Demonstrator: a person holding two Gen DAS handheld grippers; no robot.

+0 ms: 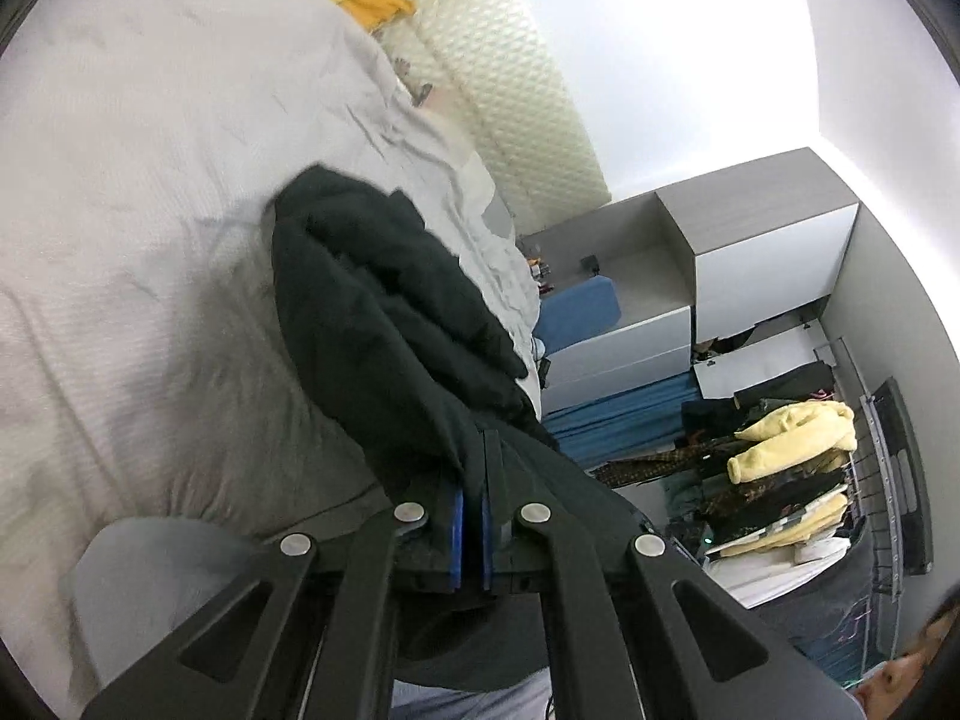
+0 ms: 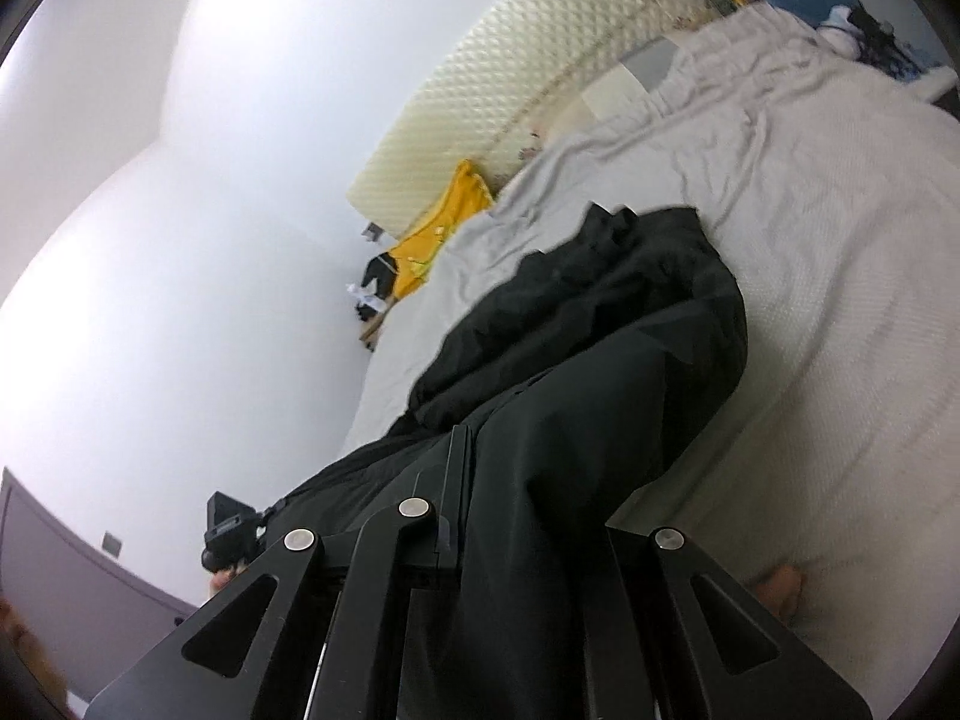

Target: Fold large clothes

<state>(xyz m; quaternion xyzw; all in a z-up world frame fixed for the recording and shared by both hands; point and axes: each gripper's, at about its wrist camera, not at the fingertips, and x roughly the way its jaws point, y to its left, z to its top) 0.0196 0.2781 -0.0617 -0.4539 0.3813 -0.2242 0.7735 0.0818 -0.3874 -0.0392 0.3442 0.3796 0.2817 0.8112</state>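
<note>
The garment [image 2: 606,324] lies heaped on the bed [image 2: 840,252], trailing off the bed's near edge into the left claw [image 1: 472,450] and right claw [image 2: 465,450]. A pillow [image 2: 432,234] sits at the far edge against the headboard [image 2: 510,78].

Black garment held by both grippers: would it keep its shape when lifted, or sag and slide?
The black garment looks floppy: it droops from the right gripper in loose folds onto the bed. It probably sags between grips, since it also hangs bunched from the left gripper. Its smooth sheen suggests it may be slippery, though both grips seem secure.
</note>
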